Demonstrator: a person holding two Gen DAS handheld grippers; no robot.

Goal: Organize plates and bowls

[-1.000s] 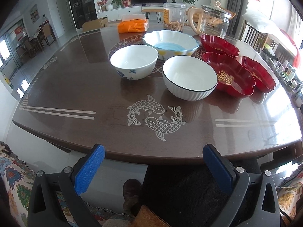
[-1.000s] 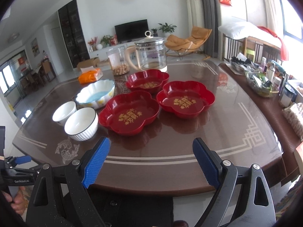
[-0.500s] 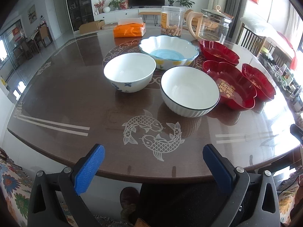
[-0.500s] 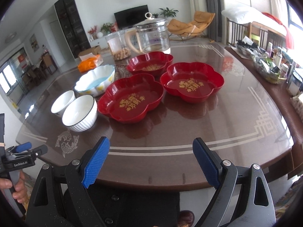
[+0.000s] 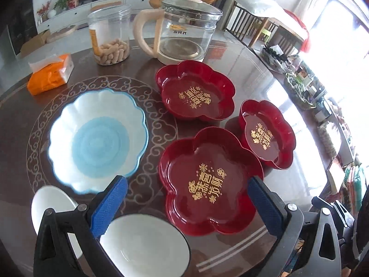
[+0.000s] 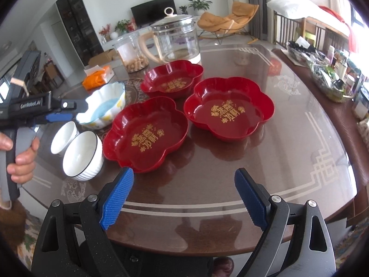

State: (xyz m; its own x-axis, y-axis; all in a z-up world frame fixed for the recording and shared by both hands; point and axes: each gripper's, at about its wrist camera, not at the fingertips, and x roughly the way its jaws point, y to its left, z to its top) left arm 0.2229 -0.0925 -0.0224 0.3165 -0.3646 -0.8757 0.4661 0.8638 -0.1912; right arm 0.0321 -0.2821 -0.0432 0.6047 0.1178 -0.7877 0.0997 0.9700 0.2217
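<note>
Three red flower-shaped plates lie on the dark table: a near one, a far one and a right one. A scalloped blue-and-white bowl sits to their left. A black-rimmed white bowl and a small white bowl stand nearest me. My left gripper hovers open above the two white bowls, holding nothing. My right gripper stands open and holds nothing, over the table's front edge, short of the near red plate.
A glass kettle, a clear snack jar and an orange tissue pack stand behind the dishes. A cluttered side bench runs along the right. A person's hand holds the left gripper's handle.
My left gripper has moved forward and up over the table, from its front edge to above the white bowls. The right gripper has edged closer to the red plates. Both stay open.
</note>
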